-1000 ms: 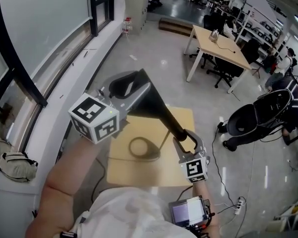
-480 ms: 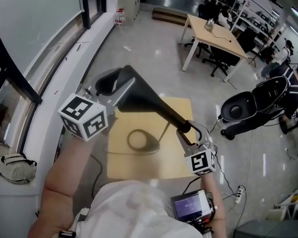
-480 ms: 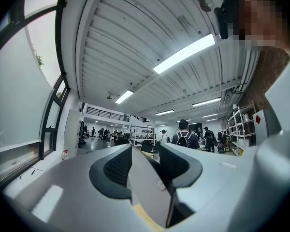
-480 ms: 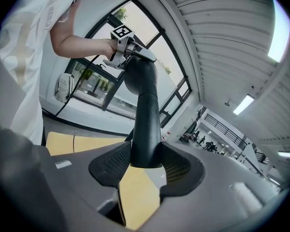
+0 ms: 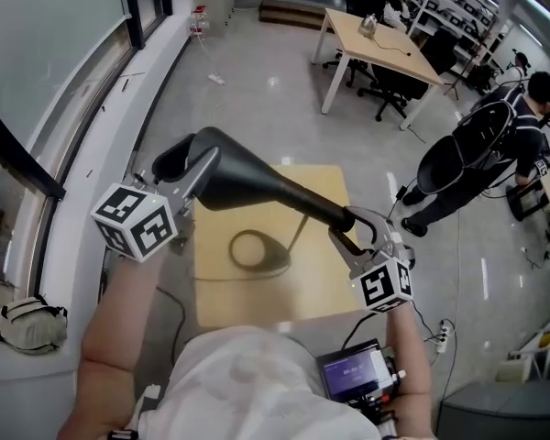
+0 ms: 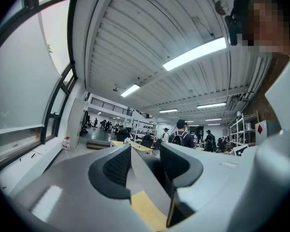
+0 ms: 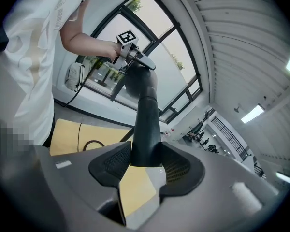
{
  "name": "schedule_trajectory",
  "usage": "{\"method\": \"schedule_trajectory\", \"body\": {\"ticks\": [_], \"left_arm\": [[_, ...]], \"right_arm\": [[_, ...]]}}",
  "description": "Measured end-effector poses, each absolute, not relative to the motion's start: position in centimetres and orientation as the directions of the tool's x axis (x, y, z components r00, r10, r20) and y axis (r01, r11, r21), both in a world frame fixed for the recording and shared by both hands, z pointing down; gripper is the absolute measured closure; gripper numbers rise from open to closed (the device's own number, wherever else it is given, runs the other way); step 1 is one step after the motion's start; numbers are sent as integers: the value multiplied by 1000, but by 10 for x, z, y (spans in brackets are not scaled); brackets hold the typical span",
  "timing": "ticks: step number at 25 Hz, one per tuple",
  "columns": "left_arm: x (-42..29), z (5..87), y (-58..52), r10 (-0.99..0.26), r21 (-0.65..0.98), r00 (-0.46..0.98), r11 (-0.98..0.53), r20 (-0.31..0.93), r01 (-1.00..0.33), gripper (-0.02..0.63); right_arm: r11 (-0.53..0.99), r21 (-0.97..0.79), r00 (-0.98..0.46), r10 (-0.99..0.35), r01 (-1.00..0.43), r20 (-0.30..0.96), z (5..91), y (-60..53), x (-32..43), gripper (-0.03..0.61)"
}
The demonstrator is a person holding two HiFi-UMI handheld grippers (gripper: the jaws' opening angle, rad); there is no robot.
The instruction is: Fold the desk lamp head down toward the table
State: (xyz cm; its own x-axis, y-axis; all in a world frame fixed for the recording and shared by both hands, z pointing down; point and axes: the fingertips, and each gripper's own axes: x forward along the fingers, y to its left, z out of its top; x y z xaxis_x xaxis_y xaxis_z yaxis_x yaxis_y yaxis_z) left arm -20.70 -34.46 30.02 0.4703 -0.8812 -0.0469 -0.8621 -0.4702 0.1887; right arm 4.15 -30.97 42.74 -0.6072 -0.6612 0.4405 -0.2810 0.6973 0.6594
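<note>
The black desk lamp stands on the small wooden table [image 5: 316,287], where its ring base [image 5: 252,248] lies flat. Its cone-shaped head [image 5: 238,177] lies nearly level above the table. My left gripper [image 5: 179,180] is at the head's wide mouth. Its jaws are opening, and the head's rim [image 6: 152,167] sits between them without the pads pressing on it. My right gripper [image 5: 356,235] is shut on the narrow lamp neck [image 7: 146,129], with both pads against the black tube. The right gripper view also shows the left gripper [image 7: 135,58] at the far end of the head.
A window wall and sill run along the left, with a bag [image 5: 32,314] on the sill. A wooden desk [image 5: 385,49] with office chairs stands at the back. A person [image 5: 532,99] and a black chair [image 5: 458,168] are on the right. A power strip [image 5: 443,331] lies on the floor.
The left gripper and the lamp head have sunk and shifted left, so the head lies flatter. The right gripper has rolled slightly and stayed on the neck.
</note>
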Motion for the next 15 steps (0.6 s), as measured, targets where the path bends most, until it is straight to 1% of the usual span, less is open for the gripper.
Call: {"method": "schedule_trajectory", "body": {"ticks": [15], "left_arm": [[-218, 346, -341, -860, 303, 510, -493, -26, -816, 416]], "right_arm": [[693, 707, -498, -667, -142, 553, 419, -306, 48, 371]]}}
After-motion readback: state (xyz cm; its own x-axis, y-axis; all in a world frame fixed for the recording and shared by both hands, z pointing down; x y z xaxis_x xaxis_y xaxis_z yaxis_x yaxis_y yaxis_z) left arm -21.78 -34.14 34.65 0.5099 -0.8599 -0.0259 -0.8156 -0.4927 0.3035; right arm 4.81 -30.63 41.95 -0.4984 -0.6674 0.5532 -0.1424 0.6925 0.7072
